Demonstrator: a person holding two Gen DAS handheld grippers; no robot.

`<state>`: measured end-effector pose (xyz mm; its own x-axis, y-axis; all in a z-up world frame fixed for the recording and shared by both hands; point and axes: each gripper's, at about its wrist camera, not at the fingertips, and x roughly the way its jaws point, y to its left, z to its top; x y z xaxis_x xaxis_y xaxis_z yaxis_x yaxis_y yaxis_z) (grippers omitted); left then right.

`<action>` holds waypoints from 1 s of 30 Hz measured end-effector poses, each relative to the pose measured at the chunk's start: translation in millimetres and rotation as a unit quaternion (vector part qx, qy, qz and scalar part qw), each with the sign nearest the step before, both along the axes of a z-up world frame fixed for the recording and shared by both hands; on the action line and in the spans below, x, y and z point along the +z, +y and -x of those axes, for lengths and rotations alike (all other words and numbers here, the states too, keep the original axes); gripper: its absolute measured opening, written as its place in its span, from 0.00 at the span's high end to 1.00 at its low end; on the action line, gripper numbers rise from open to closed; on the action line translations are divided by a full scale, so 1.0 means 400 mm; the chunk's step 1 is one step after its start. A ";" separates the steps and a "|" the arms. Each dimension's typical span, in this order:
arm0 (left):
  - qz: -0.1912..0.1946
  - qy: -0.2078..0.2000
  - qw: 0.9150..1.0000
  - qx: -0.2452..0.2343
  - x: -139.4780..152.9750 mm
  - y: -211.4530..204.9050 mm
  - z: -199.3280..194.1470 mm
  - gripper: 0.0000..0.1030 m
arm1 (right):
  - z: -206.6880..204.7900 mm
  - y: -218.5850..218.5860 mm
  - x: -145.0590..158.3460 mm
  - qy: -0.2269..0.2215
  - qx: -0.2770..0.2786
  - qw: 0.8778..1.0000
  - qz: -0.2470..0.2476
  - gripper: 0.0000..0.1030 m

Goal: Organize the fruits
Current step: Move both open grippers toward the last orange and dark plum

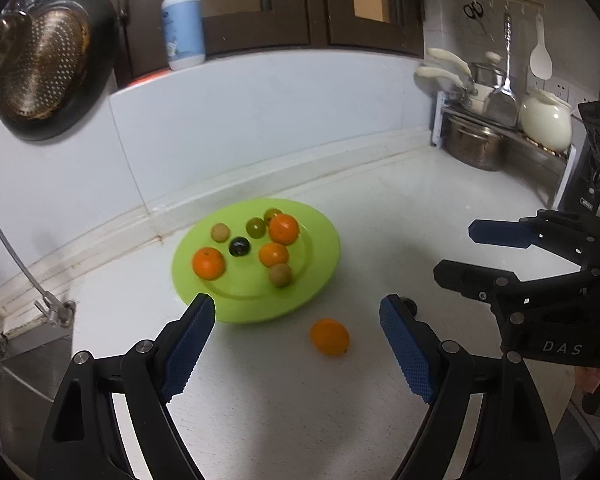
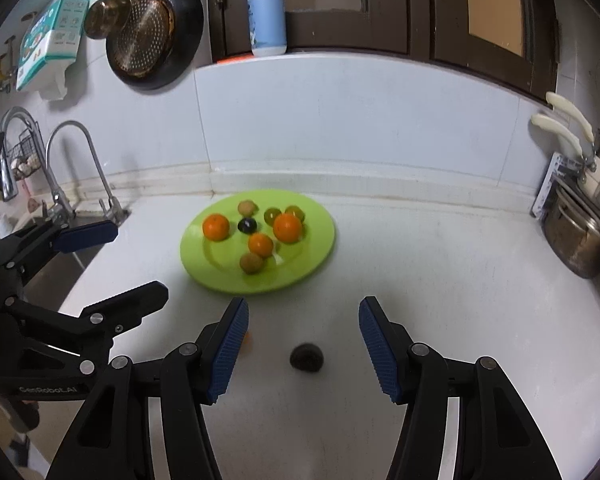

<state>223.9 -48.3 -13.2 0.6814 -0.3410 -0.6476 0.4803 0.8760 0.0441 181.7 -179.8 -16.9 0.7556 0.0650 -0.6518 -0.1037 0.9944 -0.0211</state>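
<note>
Bench scene with the green plate (image 2: 320, 240) as landmark, read left to right. Left of the plate, the sink faucet (image 2: 76, 168) stands at the bench edge. Nearer the camera and left of the plate's front rim, the left gripper (image 1: 296, 308) hangs with its jaws wide apart and empty; a loose orange fruit (image 1: 329, 337) lies on the white bench (image 1: 440, 208) just in front of the plate, between and slightly beyond its fingertips. On the plate lie three oranges, two pale brown round fruits, two green ones and one dark one, all well apart from the rim. Right of the loose orange, also in front of the plate, a dark round fruit (image 2: 307, 357) rests on the bench between the blue pads of the right gripper (image 2: 302, 308), whose jaws stand apart without touching it. Right of the plate, far off, a steel pot (image 2: 576, 240) sits on a rack. Judged step: pick up the two stray fruits. Each gripper should straddle its fruit at the widest part and close gently, since round fruit may roll away from an off-centre pinch.
</note>
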 end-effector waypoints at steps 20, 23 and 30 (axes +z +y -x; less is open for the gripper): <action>-0.033 0.063 0.997 -0.044 -0.165 -0.056 -0.062 0.24 | -0.042 -0.021 -0.156 0.076 0.014 0.997 0.011 0.44; -0.028 0.077 0.996 -0.042 -0.184 -0.063 -0.078 0.29 | -0.052 -0.027 -0.172 0.082 0.015 0.996 0.008 0.44; -0.024 0.099 0.994 -0.040 -0.214 -0.079 -0.115 0.39 | -0.076 -0.042 -0.199 0.098 0.013 0.995 -0.014 0.51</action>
<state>270.0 -79.9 -98.8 0.5105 -0.3551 -0.7831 0.5522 0.8335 -0.0180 212.3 -196.7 -96.7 0.6117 0.1021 -0.7845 -0.1285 0.9913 0.0288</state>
